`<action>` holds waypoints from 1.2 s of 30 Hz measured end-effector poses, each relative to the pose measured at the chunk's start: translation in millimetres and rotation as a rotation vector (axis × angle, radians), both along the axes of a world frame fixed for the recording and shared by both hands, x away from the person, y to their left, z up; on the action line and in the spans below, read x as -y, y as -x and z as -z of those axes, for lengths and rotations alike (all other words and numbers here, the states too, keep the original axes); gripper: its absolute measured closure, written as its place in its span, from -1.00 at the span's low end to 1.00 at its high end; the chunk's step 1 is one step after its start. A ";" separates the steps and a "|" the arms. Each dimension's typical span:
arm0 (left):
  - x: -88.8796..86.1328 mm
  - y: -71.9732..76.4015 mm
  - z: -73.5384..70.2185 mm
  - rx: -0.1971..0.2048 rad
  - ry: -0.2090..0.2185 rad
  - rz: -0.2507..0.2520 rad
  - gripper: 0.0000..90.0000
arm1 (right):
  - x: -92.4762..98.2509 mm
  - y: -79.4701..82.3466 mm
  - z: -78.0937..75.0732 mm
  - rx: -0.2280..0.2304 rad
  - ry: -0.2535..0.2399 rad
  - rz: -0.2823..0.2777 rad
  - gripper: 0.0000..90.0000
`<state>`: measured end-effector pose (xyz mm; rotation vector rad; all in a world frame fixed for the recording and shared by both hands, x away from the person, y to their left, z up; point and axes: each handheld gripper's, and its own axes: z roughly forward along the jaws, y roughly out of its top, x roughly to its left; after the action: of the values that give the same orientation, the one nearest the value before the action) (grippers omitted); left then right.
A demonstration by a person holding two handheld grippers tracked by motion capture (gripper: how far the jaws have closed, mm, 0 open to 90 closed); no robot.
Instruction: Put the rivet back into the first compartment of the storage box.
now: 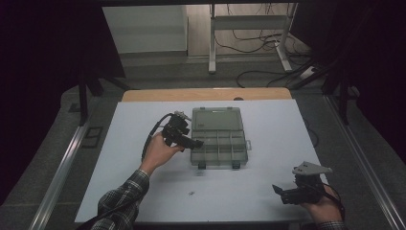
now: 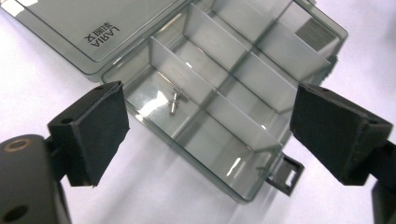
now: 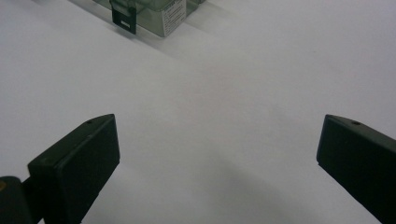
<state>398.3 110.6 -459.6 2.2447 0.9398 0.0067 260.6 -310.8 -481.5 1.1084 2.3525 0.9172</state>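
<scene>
Screw [image 2: 173, 101]: tiny, light, hard, slippery (rolls easily); pinch across its shank.
Organizer box [image 1: 219, 143]: thin stiff plastic, lid open.
Left tool [image 1: 200, 143]: open, empty.
Right tool [image 1: 276, 189]: open, empty.

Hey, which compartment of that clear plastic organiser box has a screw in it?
The end compartment nearest the left gripper of the clear plastic organiser box: a small metal screw lies there; the others look empty.

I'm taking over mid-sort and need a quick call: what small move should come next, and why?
Probably send the left gripper back toward the small loose part on the white table. Its fingers stand open and empty over the compartment box, where one screw already lies; the right gripper is open too.
</scene>
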 end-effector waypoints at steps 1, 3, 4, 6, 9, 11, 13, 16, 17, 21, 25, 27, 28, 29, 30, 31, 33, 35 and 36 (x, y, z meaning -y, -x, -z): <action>-1.2 1.6 -0.6 0.002 0.004 0.001 -0.76 | 0.0 0.1 -0.2 -0.001 0.001 0.000 -1.00; -3.8 4.4 -1.7 0.006 0.015 0.000 -0.80 | 0.1 0.1 -0.2 0.000 0.001 0.000 -1.00; -5.4 5.7 -2.2 0.006 0.018 0.000 -0.82 | 0.1 0.1 -0.1 0.001 0.000 0.001 -1.00; -8.0 8.5 -2.7 0.012 0.019 0.001 -0.88 | 0.2 0.2 -0.3 0.000 0.001 0.001 -1.00; -11.3 14.3 -2.7 0.036 0.006 0.007 -0.94 | 0.5 0.2 -0.5 0.001 0.000 0.003 -1.00; -13.2 17.5 -2.3 0.039 0.001 0.008 -0.98 | 0.5 0.0 -0.4 0.001 0.000 0.004 -1.00; -15.9 21.2 -0.8 0.047 -0.004 0.009 -1.00 | 0.3 0.0 -0.4 0.001 0.000 0.003 -1.00; -19.4 26.3 0.9 0.057 -0.010 0.011 -1.00 | 0.3 0.1 -0.4 0.001 0.000 0.002 -1.00; -20.7 28.1 1.5 0.060 -0.010 0.009 -1.00 | 0.4 0.1 -0.4 0.001 0.000 0.004 -1.00; -26.0 35.0 4.4 0.073 -0.009 0.006 -1.00 | 0.6 0.0 -0.3 0.001 0.001 0.005 -1.00; -32.1 42.1 7.7 0.087 -0.004 0.000 -1.00 | 0.5 0.1 -0.3 0.001 0.002 0.005 -1.00; -35.0 45.5 8.9 0.090 0.000 -0.004 -1.00 | 0.6 0.1 -0.4 0.002 0.002 0.006 -1.00; -36.0 46.5 9.4 0.094 0.004 -0.001 -1.00 | 0.6 0.2 -0.4 0.002 0.001 0.006 -1.00; -36.9 48.2 9.9 0.094 0.006 -0.003 -1.00 | 0.5 0.2 -0.4 0.002 0.001 0.006 -1.00; -37.7 49.3 10.1 0.096 -0.001 -0.001 -1.00 | 0.5 0.2 -0.5 0.002 0.001 0.006 -1.00; -38.3 50.8 10.4 0.096 -0.001 -0.001 -1.00 | 0.4 0.2 -0.5 0.002 0.001 0.006 -1.00; -39.3 53.2 11.1 0.098 -0.010 0.002 -1.00 | 0.3 0.3 -0.6 0.002 0.001 0.005 -1.00; -39.7 55.8 12.5 0.096 -0.024 0.005 -1.00 | 0.3 0.4 -0.6 0.002 0.002 0.002 -1.00; -39.6 57.0 13.4 0.094 -0.033 0.010 -1.00 | 0.3 0.5 -0.6 0.003 0.003 0.002 -1.00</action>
<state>341.3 150.3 -473.0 2.2580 0.8844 0.1228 260.2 -311.1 -480.8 1.1077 2.3495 0.9139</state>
